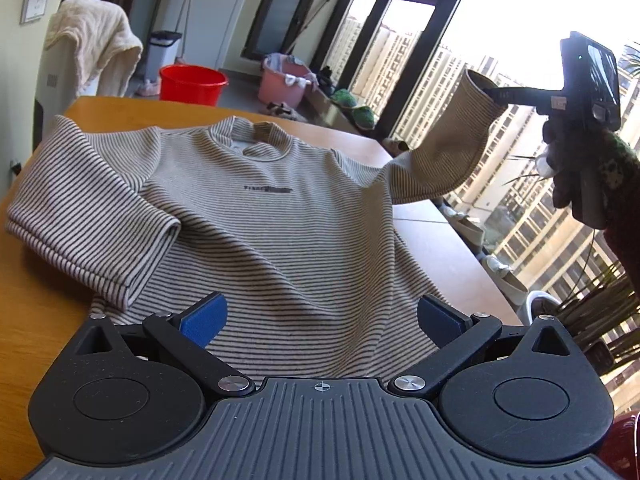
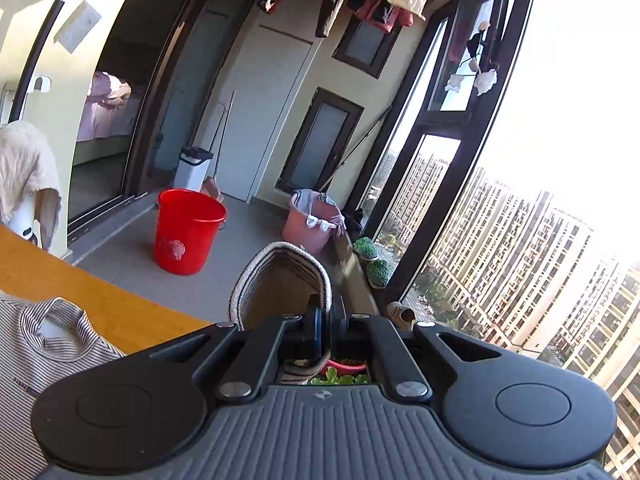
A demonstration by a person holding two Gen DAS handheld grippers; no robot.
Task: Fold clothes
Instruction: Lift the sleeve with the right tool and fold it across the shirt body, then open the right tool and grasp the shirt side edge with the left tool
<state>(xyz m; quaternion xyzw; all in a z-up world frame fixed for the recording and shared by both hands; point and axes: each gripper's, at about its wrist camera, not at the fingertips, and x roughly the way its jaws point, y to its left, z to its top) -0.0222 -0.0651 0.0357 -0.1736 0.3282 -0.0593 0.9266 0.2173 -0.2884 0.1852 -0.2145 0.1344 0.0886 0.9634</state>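
A beige and black striped sweater (image 1: 256, 224) lies face up on the wooden table (image 1: 36, 320), collar at the far side. Its left sleeve (image 1: 92, 216) is folded in across the body. My left gripper (image 1: 320, 316) hovers open over the hem, blue pads wide apart with nothing between them. My right gripper (image 1: 496, 94) holds the other sleeve's cuff (image 1: 472, 116) lifted off the table at the right. In the right wrist view that gripper (image 2: 330, 320) is shut on the cuff (image 2: 280, 276), whose round opening stands up in front of the jaws.
A red bucket (image 2: 188, 236) and a pink basket (image 2: 314, 220) of laundry stand on the floor beyond the table. A cream towel (image 1: 92, 36) hangs over a white appliance at the far left. Tall windows and potted plants (image 1: 596, 312) line the right side.
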